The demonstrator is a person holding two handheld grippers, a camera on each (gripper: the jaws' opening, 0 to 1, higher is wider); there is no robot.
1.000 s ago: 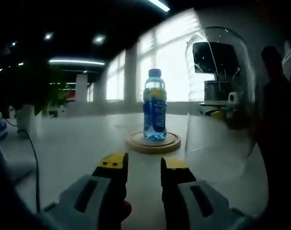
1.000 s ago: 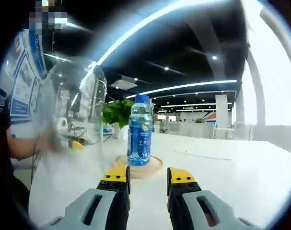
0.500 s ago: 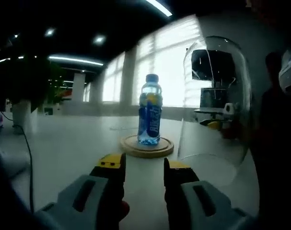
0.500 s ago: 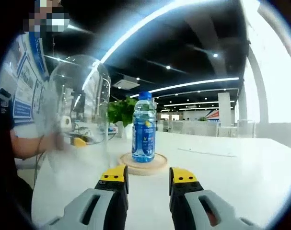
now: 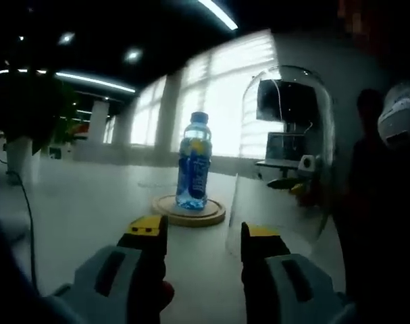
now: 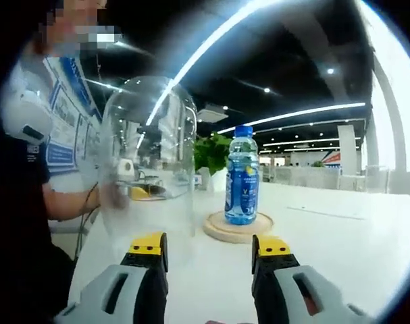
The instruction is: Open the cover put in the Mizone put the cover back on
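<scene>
Bottle (image 5: pixel 193 160) is upright, centred on the round wooden base (image 5: pixel 188 210), on the white table (image 5: pixel 76 209). So the put-in step looks done from here.

Glass cover (image 5: pixel 286 145) is off the base, just to its right in the left gripper view; in the right gripper view it's the dome (image 6: pixel 148 155) left of the bottle (image 6: pixel 242 175). Its rim seems at or just off the tabletop; I can't tell which. I read it as parked beside the base so the bottle could go in unobstructed.

Left gripper (image 5: pixel 202 235): jaws apart, nothing between them, aimed at the base from the near side.
Right gripper (image 6: pixel 211 246): jaws apart too, empty, pointing between dome and base (image 6: pixel 238 227).

A person sits at the far side behind the dome, forearm (image 6: pixel 73 202) by the glass.

Remaining, as I judge it: lift the dome and seat it over the bottle. The glass is slick and tall, and the bottle could be knocked over on the way down.
</scene>
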